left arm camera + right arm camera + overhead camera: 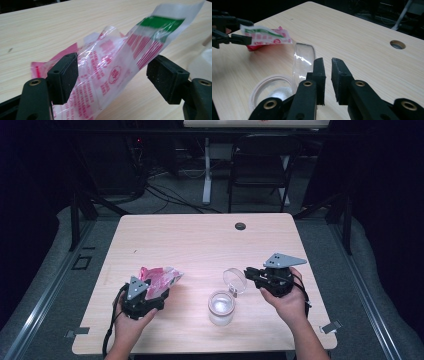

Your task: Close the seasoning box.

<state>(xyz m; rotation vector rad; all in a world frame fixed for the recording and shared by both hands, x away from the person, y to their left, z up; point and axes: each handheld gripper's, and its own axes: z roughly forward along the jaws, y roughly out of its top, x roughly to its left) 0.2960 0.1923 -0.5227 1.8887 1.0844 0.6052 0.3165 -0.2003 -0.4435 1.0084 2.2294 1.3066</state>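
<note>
A clear plastic packet [160, 276] printed in red, with a green band, lies between the wide jaws of my left gripper [159, 291]. In the left gripper view the packet [110, 62] leans on the left pad [63, 75] and stays clear of the right pad [165, 75]. A clear jar [221, 309] stands at the table's front middle, and its clear lid [235, 280] stands on edge at its rim. My right gripper [328, 62] has its jaws almost together, with a narrow gap and nothing seen in it. The lid [303, 62] rises just beside its left jaw.
The light wooden table [200, 240] has a round cable hole [240, 226] near its far edge. A folding chair [262, 160] and cables stand on the floor beyond. Bare wood lies between the jar and the far edge.
</note>
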